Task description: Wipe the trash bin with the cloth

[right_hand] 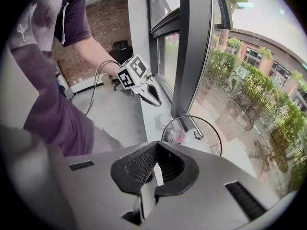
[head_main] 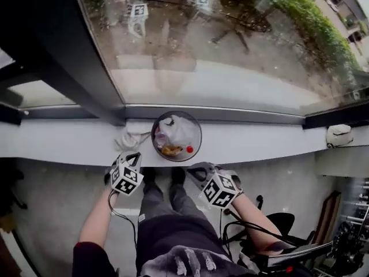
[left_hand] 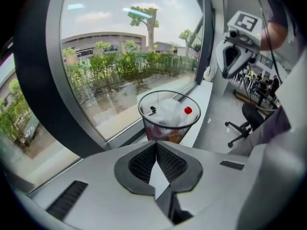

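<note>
Cloth [head_main: 131,140] lies crumpled on the white ledge [head_main: 69,143], just left of the trash bin and not held. The left gripper [head_main: 132,156] is poised just short of it, jaws fully together with nothing between them. The trash bin [head_main: 197,136], an open mesh basket holding a plastic bag [head_main: 180,128] and other rubbish, stands on the ledge against the window frame. The right gripper [head_main: 197,173] hangs off the bin's near right side, jaws likewise closed and empty.

Risks noted:
- The cloth cannot be taken until the left jaws are opened; a closed approach would likely push it along the ledge or against the bin.
- The bin is judged light and unsecured. Wiping pressure on its wall could slide or tip it off the ledge and spill the contents unless it is steadied by the right gripper.
- Loose cloth could snag on the mesh.

Differences between views:
- The cloth is shown clearly only in the head view; in the left gripper view it is hidden beneath the gripper body.
- The bin's mesh wall and a red item inside are shown side-on in the left gripper view.
- The bin's opposite rim is shown in the right gripper view.
</note>
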A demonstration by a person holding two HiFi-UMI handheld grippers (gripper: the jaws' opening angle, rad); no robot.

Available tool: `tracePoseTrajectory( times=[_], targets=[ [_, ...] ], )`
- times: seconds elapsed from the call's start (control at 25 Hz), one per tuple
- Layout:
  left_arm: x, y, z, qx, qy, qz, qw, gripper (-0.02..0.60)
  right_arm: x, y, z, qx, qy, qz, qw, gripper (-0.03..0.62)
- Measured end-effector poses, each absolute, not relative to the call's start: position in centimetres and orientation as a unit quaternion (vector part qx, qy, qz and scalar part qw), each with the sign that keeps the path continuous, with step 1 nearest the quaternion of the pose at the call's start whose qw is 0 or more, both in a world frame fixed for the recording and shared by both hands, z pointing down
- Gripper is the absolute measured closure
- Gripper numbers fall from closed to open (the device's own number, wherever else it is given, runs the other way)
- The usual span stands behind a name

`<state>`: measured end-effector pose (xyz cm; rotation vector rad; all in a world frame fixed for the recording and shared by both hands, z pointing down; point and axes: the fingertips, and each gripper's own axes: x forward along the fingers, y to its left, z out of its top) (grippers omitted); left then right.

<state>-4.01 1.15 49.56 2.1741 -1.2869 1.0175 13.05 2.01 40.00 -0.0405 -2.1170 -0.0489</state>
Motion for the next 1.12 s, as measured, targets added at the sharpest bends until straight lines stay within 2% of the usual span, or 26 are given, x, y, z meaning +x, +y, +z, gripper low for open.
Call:
tracePoseTrajectory(
  times=[0.04,0.12,0.16,0.24,0.32,0.48,0.64,0.92,0.96,1.0,1.04,1.08,1.12],
  targets=[
    [-3.6,1.2,51.0,0.782,-0.440,0.389,0.208,0.574,13.2,1.2,40.1,-0.005,-0.871,-0.026,0.491,0.593],
    [-3.8,1.7,54.1,0.778,-0.388,0.452,0.200,0.243,12.3,0.5,41.2,-0.002,-0.871,-0.038,0.490,0.592],
    [-4.6,2.2,55.7,0.767,-0.368,0.489,0.191,0.189,11.5,0.6,42.0,-0.012,-0.872,-0.037,0.488,0.592],
    [-6.5,2.4,58.6,0.742,-0.359,0.539,0.174,0.189,10.3,1.0,43.6,-0.039,-0.869,-0.027,0.492,0.577],
    [-8.0,1.8,61.4,0.720,-0.372,0.558,0.178,0.189,9.5,1.5,45.0,-0.061,-0.860,-0.023,0.507,0.509],
    [-9.5,0.6,66.7,0.691,-0.373,0.581,0.212,0.190,8.8,3.6,48.6,-0.129,-0.814,-0.067,0.562,0.431],
    [-9.8,-0.8,71.4,0.677,-0.367,0.595,0.230,0.192,8.9,4.8,52.3,-0.167,-0.763,-0.127,0.612,0.431],
    [-10.9,-1.4,77.1,0.657,-0.389,0.587,0.271,0.307,7.5,4.3,55.9,-0.146,-0.757,-0.102,0.629,0.437],
    [-11.0,-1.6,77.3,0.656,-0.391,0.588,0.267,0.318,7.4,4.0,56.1,-0.135,-0.762,-0.093,0.626,0.459],
    [-11.1,-1.8,77.2,0.657,-0.393,0.587,0.264,0.327,7.1,3.6,56.0,-0.124,-0.769,-0.080,0.623,0.551],
    [-11.3,-2.1,76.9,0.657,-0.399,0.580,0.270,0.342,6.9,3.2,55.9,-0.115,-0.775,-0.067,0.618,0.557],
    [-11.5,-2.5,76.4,0.659,-0.412,0.559,0.291,0.417,6.8,2.8,55.7,-0.108,-0.780,-0.059,0.614,0.556],
    [-11.6,-2.7,75.7,0.661,-0.432,0.518,0.328,0.450,6.9,2.6,55.6,-0.105,-0.784,-0.057,0.609,0.557]
  ],
)
